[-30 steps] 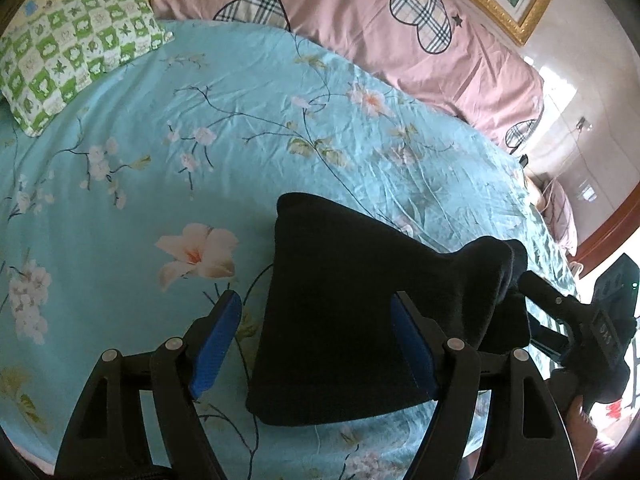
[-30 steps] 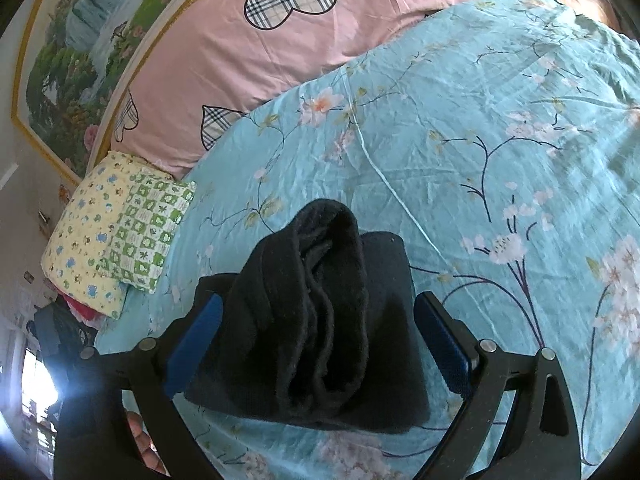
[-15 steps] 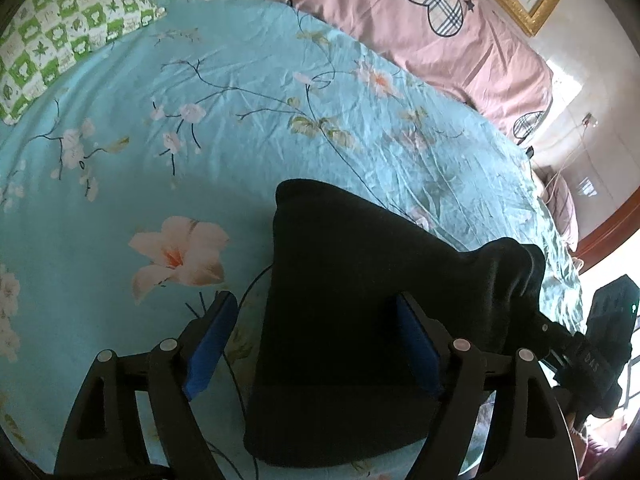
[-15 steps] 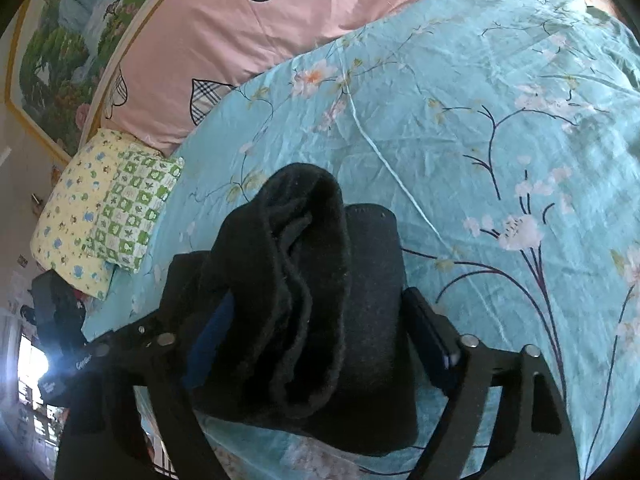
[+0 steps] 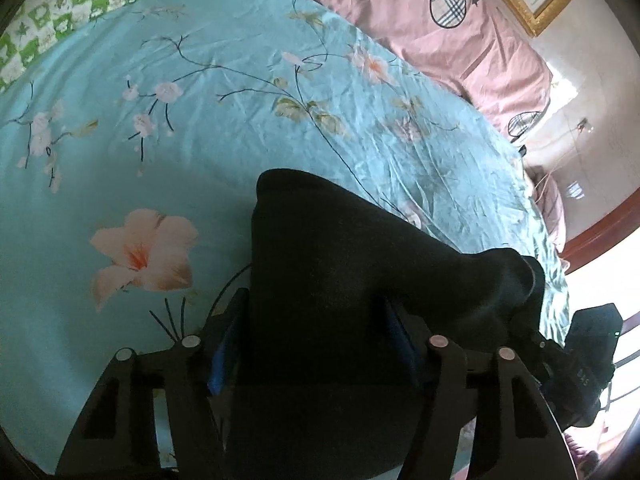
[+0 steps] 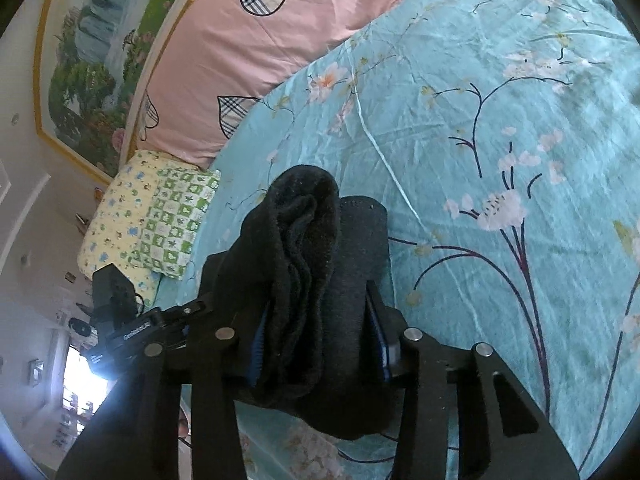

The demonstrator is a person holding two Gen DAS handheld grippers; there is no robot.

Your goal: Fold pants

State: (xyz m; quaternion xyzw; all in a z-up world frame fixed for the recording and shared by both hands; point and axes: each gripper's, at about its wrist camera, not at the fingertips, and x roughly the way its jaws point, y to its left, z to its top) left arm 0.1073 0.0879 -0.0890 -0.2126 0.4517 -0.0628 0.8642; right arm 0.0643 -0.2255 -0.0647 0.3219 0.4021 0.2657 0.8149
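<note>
The black pants lie folded into a thick bundle on the teal flowered bedsheet. My left gripper is shut on one end of the bundle, its blue pads pressed into the cloth. My right gripper is shut on the other end, where the folded layers bunch up between the fingers. The right gripper also shows at the right edge of the left wrist view, and the left gripper shows at the left of the right wrist view.
A pink quilt with plaid hearts lies along the head of the bed. A green and yellow checked pillow sits at the bed's corner. A framed landscape painting hangs on the wall behind.
Both grippers have closed from wide open onto the ends of the black bundle, and both have moved in closer to it.
</note>
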